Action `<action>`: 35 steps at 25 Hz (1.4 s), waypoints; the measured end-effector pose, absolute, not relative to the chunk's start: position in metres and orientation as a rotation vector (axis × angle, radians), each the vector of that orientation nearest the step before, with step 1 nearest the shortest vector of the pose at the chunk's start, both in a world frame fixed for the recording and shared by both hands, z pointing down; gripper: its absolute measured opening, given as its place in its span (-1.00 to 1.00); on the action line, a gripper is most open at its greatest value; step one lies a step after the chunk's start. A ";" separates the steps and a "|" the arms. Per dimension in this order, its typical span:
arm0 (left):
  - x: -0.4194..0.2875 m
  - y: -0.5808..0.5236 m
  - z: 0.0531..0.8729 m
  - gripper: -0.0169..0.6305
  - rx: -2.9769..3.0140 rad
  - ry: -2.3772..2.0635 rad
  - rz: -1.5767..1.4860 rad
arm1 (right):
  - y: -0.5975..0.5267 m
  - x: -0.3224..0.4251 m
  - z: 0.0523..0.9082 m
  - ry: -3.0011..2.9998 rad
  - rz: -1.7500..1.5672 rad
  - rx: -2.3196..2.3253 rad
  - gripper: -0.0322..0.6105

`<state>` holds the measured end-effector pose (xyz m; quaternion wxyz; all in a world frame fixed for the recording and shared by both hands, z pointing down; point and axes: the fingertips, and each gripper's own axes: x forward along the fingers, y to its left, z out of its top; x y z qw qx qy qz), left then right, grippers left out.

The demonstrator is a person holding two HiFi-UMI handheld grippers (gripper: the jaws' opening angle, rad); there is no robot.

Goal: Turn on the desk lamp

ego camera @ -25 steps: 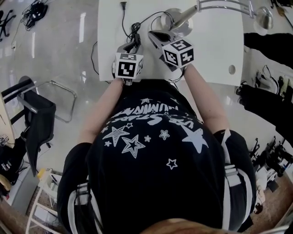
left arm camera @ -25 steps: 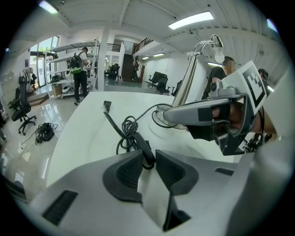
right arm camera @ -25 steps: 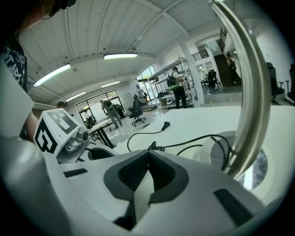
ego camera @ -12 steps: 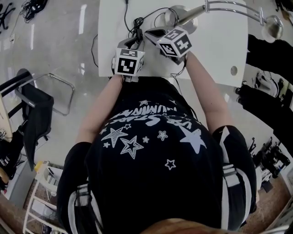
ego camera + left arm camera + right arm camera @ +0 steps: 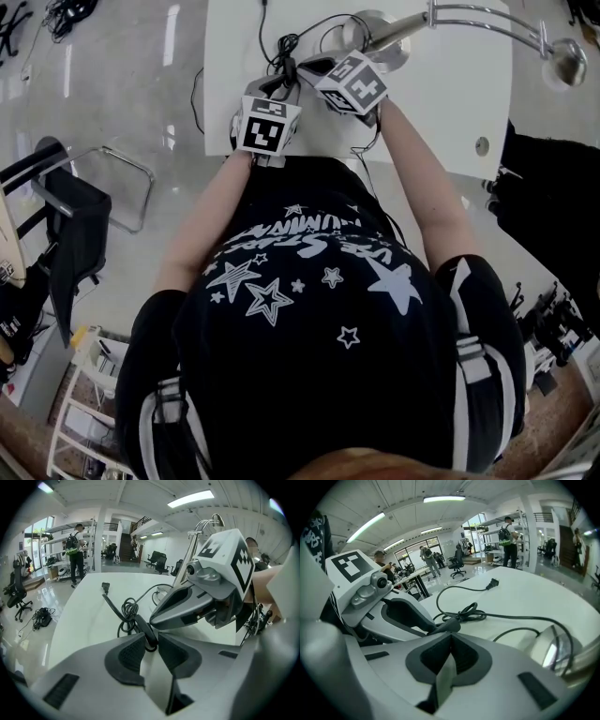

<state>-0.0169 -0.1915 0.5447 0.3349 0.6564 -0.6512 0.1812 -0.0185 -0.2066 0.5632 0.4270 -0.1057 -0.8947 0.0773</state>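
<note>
One desk lamp [image 5: 398, 28] (head rightward)

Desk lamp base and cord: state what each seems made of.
Lamp base: probably polished, chrome-like metal; it mirrors the room's light. Cord: black, dull sheath, likely rubber or plastic; it lies in loose loops.

- The right part of the counter [image 5: 450, 103], upper right of the head view, is bare; a gripper passes there freely.
- The cord [image 5: 468, 613] lies coiled just in front of both jaws and blocks a low path forward.
- The lamp base [image 5: 354, 30] and its chrome arm [image 5: 469, 11] stand in the way at the top of that view.
- The left gripper [image 5: 149, 641] and the right gripper [image 5: 450, 637] meet tip to tip, no gap between them.
</note>
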 end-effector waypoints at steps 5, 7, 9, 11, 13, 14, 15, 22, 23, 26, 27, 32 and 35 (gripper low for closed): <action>-0.016 -0.191 0.543 -0.64 1.729 -1.670 0.470 | -0.206 -0.018 0.563 -2.226 0.222 -0.273 -0.89; -0.016 -0.191 0.544 -0.64 1.732 -1.660 0.469 | -0.206 -0.018 0.563 -2.220 0.226 -0.282 -0.89; -0.016 -0.191 0.545 -0.64 1.734 -1.652 0.469 | -0.207 -0.019 0.565 -2.216 0.236 -0.287 -0.89; -0.016 -0.192 0.547 -0.64 1.736 -1.646 0.469 | -0.209 -0.021 0.568 -2.213 0.244 -0.281 -0.89; -0.017 -0.193 0.548 -0.64 1.739 -1.640 0.467 | -0.210 -0.023 0.570 -2.207 0.251 -0.276 -0.89; -0.017 -0.192 0.548 -0.64 1.741 -1.638 0.465 | -0.210 -0.023 0.570 -2.203 0.255 -0.275 -0.89; -0.017 -0.191 0.547 -0.64 1.742 -1.637 0.464 | -0.209 -0.022 0.570 -2.201 0.260 -0.275 -0.89; -0.015 -0.191 0.547 -0.64 1.751 -1.640 0.473 | -0.210 -0.019 0.571 -2.205 0.292 -0.271 -0.89; -0.015 -0.191 0.548 -0.64 1.753 -1.638 0.474 | -0.210 -0.019 0.572 -2.204 0.294 -0.269 -0.89; -0.017 -0.190 0.549 -0.64 1.762 -1.633 0.479 | -0.208 -0.020 0.573 -2.205 0.288 -0.265 -0.89; -0.017 -0.189 0.549 -0.64 1.764 -1.633 0.479 | -0.207 -0.021 0.574 -2.208 0.284 -0.262 -0.89; -0.018 -0.189 0.548 -0.64 1.780 -1.625 0.480 | -0.210 -0.023 0.569 -2.252 0.255 -0.177 -0.89; -0.019 -0.189 0.547 -0.64 1.811 -1.581 0.491 | -0.218 -0.024 0.561 -2.281 0.233 -0.106 -0.89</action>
